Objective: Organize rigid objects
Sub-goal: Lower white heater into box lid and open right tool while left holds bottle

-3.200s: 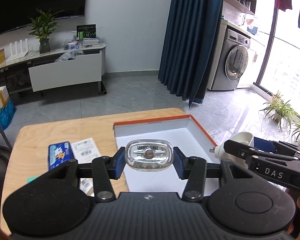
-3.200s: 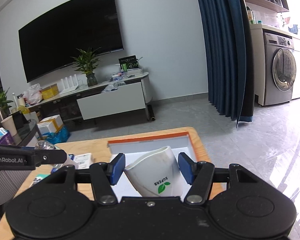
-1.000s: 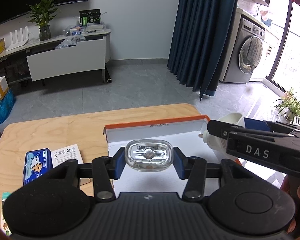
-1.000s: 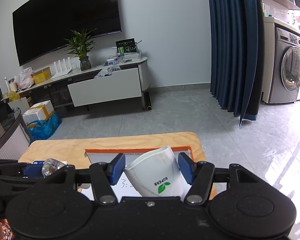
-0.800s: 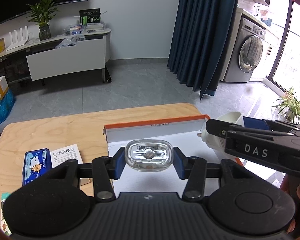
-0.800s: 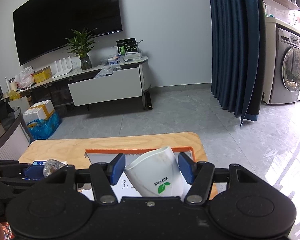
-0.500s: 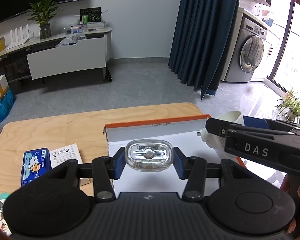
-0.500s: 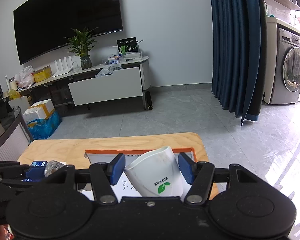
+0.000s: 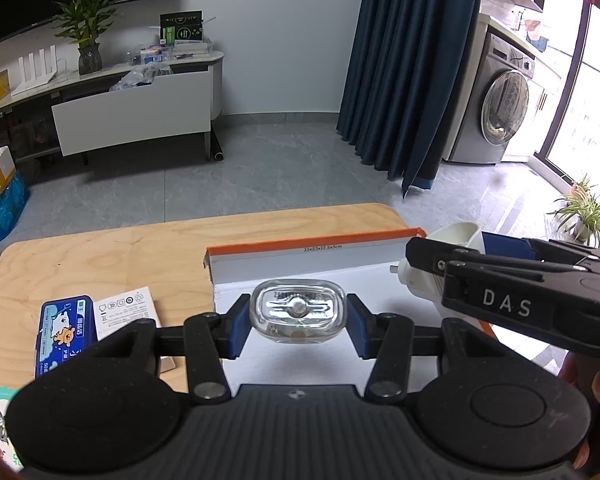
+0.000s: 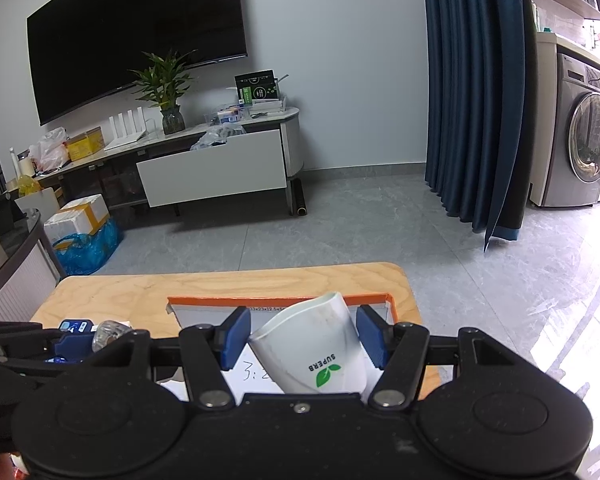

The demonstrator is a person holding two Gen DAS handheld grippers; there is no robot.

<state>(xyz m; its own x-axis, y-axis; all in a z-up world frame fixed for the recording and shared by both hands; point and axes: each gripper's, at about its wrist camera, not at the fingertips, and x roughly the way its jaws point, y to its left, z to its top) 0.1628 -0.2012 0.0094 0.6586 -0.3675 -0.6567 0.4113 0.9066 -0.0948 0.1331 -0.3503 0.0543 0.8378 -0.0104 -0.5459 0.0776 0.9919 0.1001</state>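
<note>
With the left gripper clamped on a glass bottle and the right gripper apparently gripping a tilted white cup above the box, early release risks breakage.

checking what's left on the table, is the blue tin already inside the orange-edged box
No, the blue tin lies on the wooden table to the left of the orange-edged box, outside its walls.

A clear, glossy glass bottle and a smooth white glazed cup above a pale, matt wood-grain desk; a cardboard box, white inside with orange edging; matt black plastic tools.
</note>
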